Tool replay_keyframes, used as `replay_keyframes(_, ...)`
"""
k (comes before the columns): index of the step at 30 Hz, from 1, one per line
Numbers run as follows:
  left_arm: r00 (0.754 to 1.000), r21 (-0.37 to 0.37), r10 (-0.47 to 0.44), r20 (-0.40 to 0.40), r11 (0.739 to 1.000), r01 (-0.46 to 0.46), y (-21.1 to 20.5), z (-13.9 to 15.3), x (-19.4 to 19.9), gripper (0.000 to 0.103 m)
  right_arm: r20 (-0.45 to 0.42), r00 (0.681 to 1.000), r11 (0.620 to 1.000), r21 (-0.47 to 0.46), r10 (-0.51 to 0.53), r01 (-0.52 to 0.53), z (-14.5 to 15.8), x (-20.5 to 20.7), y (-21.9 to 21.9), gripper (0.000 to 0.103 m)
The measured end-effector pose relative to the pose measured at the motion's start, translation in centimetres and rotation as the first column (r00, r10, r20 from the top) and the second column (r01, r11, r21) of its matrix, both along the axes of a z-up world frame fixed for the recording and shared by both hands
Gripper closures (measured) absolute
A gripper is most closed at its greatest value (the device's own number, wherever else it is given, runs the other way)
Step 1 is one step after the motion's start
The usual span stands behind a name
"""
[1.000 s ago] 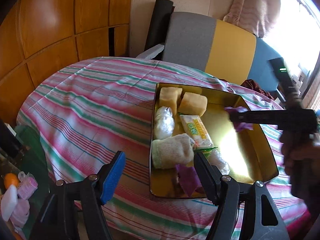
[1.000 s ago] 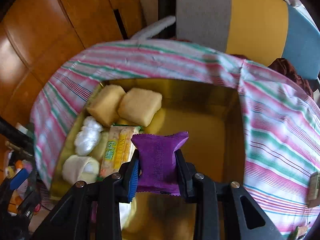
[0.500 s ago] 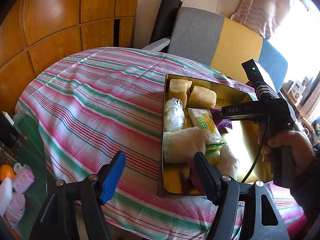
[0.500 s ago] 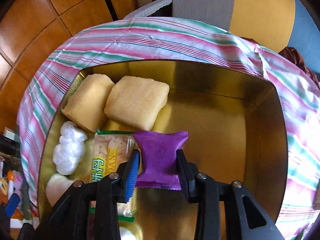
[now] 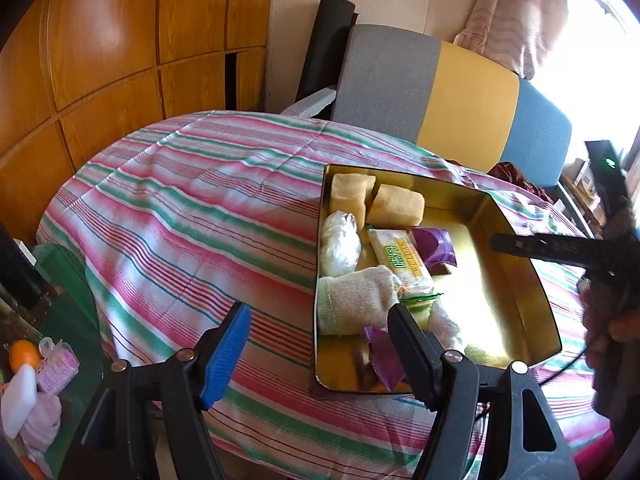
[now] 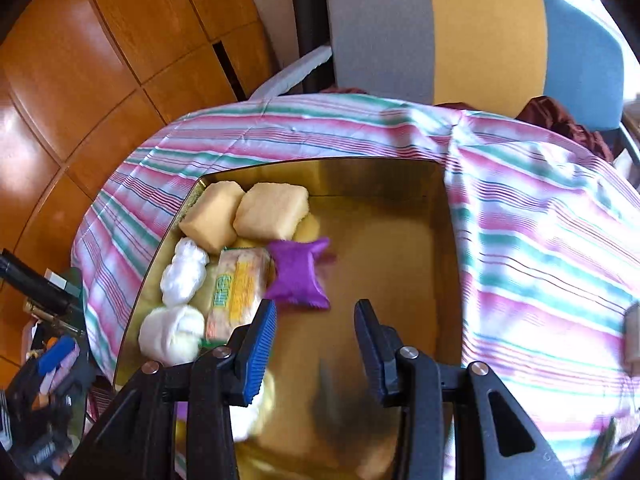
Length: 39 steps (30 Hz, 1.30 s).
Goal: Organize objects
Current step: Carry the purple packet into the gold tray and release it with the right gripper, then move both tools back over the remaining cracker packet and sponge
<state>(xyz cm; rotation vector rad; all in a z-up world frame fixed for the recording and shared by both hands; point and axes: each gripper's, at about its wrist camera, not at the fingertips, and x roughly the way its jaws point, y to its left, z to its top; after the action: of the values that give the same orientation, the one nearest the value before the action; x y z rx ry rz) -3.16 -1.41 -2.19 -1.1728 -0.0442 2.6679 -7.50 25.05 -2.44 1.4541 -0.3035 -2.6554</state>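
Observation:
A gold metal tin [image 5: 516,240] [image 6: 400,176] sits on the striped tablecloth. A purple packet [image 6: 298,274] [image 5: 434,245] lies loose in it beside a yellow cracker packet [image 6: 236,288] [image 5: 400,258]. Two yellow sponge cakes [image 6: 272,216] [image 5: 396,206], a white wrapped ball [image 6: 184,274] and a rolled cloth [image 5: 358,300] line the tin's left side. My right gripper [image 6: 316,324] is open and empty, just behind the purple packet, above the tin. My left gripper [image 5: 320,328] is open and empty, low at the tin's near left corner.
A grey, yellow and blue chair [image 5: 452,92] stands behind the table. Wood panelling [image 5: 100,52] fills the left. A glass side table [image 5: 28,364] with an orange and small items lies at lower left. The striped cloth [image 5: 180,208] covers the table left of the tin.
My right gripper opened and let go of the purple packet, which now lies in the tin beside the cracker packet, then drew back. The left gripper stayed open.

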Motion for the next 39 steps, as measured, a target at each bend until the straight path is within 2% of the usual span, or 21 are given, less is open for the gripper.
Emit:
replay_keyframes(11, 0.997, -0.038, -0.063, -0.035, 0.997, 0.062, 2.4, 1.2, 1.0, 0.031, -0.044, 0.99, 0.99, 0.031, -0.135, 0.136, 1.8, 7.1, 7.1, 0.061)
replay_keyframes(17, 0.992, -0.062, -0.115, -0.046, 0.992, 0.112, 4.4, 1.7, 1.4, 0.031, -0.064, 0.958, 0.958, 0.04, -0.28, 0.283, 2.5, 10.9, 13.1, 0.061)
replay_keyframes(22, 0.985, -0.083, -0.165, -0.056, 0.984, 0.16, 6.5, 2.2, 1.7, 0.03, -0.081, 0.897, 0.898, 0.036, -0.435, 0.439, 3.0, 14.3, 18.8, 0.061)
replay_keyframes(30, 0.965, -0.116, -0.256, -0.065, 0.962, 0.247, 10.3, 2.8, 2.1, 0.03, -0.09, 0.737, 0.742, -0.039, -0.669, 0.669, 2.7, 20.8, 27.0, 0.061)
replay_keyframes(34, 0.95, -0.131, -0.307, -0.063, 0.946, 0.297, 12.6, 2.8, 2.5, 0.03, -0.083, 0.697, 0.702, -0.085, -0.712, 0.707, 2.3, 23.3, 28.8, 0.06)
replay_keyframes(39, 0.919, -0.147, -0.388, -0.064, 0.915, 0.376, 16.2, 2.9, 3.0, 0.03, -0.081, 0.683, 0.686, -0.152, -0.726, 0.711, 1.7, 25.4, 30.0, 0.058)
